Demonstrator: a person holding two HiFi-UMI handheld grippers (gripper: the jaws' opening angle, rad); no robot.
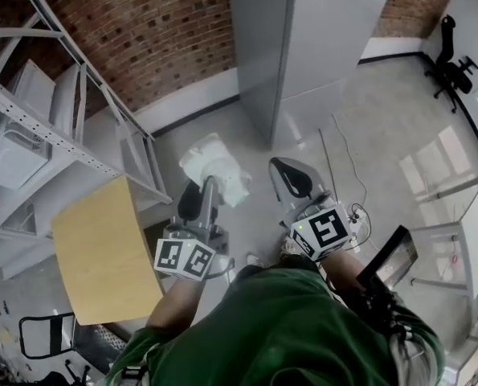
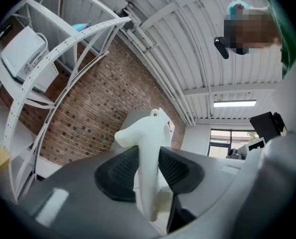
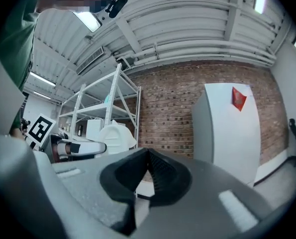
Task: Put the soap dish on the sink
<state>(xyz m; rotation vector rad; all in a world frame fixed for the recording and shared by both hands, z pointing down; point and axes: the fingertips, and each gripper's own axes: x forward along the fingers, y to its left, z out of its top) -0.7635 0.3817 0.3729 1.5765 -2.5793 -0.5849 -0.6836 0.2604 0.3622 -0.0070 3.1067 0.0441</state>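
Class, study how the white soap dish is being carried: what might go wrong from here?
The left gripper pinches the soap dish by one thin wall, most of it sticking out; it may pivot or slip.
The right gripper is shut and empty, giving no backup.
Metal shelving stands close; a swing might hit it.

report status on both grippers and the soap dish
Left gripper shut on soap dish, held aloft. Right gripper shut, empty. No sink in view; nothing seen in the way.
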